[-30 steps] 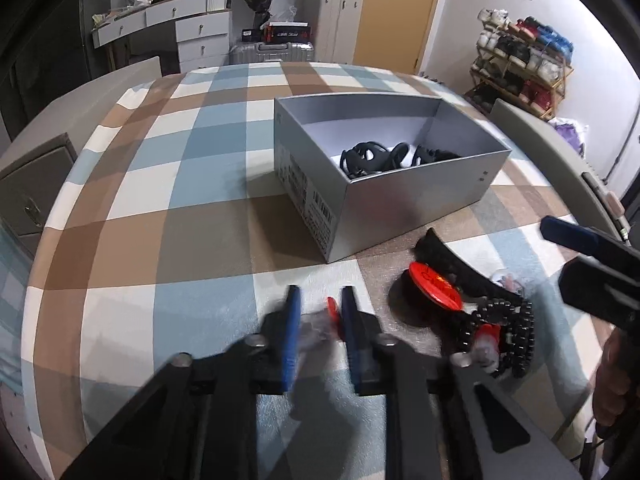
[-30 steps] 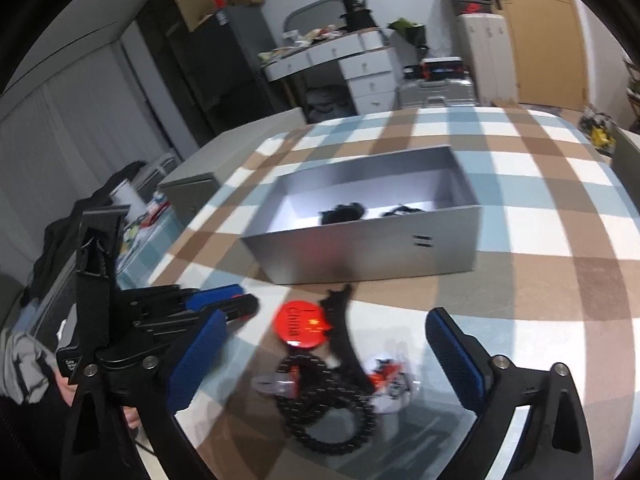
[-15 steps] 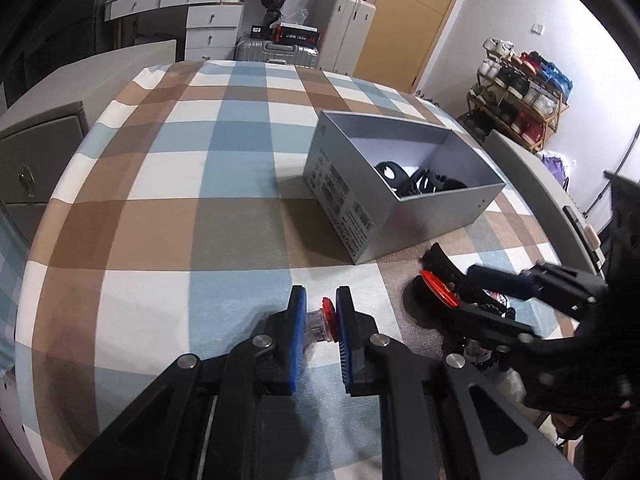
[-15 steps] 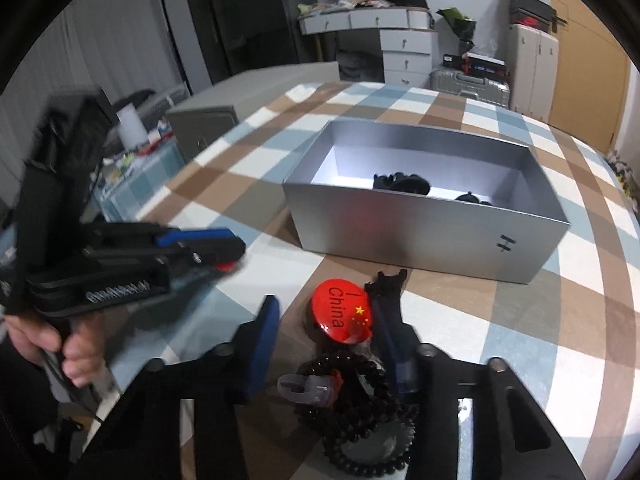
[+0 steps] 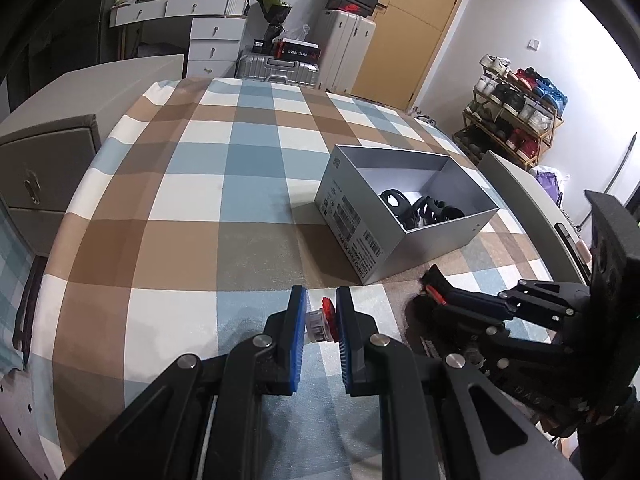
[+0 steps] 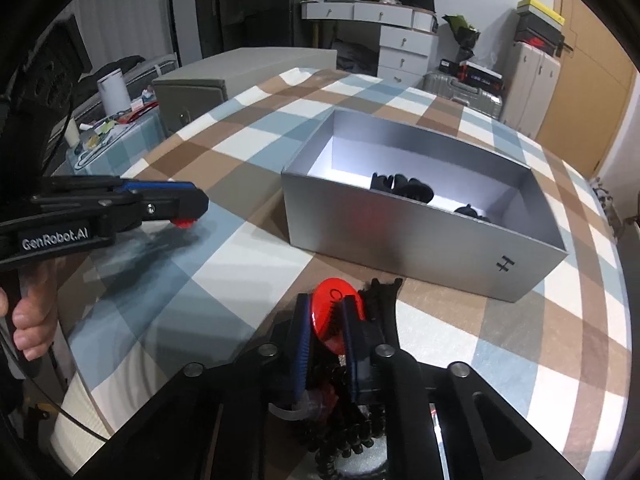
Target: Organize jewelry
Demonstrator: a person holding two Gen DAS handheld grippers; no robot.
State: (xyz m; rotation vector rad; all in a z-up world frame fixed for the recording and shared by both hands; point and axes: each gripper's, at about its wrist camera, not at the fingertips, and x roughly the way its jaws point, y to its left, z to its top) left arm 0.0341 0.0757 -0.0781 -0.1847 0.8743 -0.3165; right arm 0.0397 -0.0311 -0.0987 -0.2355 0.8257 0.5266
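My left gripper [image 5: 321, 300] is shut on a small clear trinket with a red top [image 5: 320, 320], held just above the checked tablecloth. It shows from the side in the right wrist view as the left gripper [image 6: 188, 210]. My right gripper [image 6: 326, 304] has its jaws closing on a round red badge [image 6: 332, 320], which stands tilted between the pads. A black hair clip [image 6: 380, 300] lies beside the badge, and a dark bead bracelet [image 6: 352, 440] sits under the fingers. The open grey box [image 6: 420, 236] stands just beyond, with black hair clips [image 6: 400, 188] inside.
The grey box [image 5: 360, 236] sits right of the left gripper, and the right gripper [image 5: 440, 300] reaches in from the right below it. A hand [image 6: 28, 320] holds the left tool. A grey cabinet [image 5: 44, 168] stands off the table's left edge.
The right gripper's jaws came from wide open to close around the red badge. The left gripper drew back from the pile with the clear trinket still in it.
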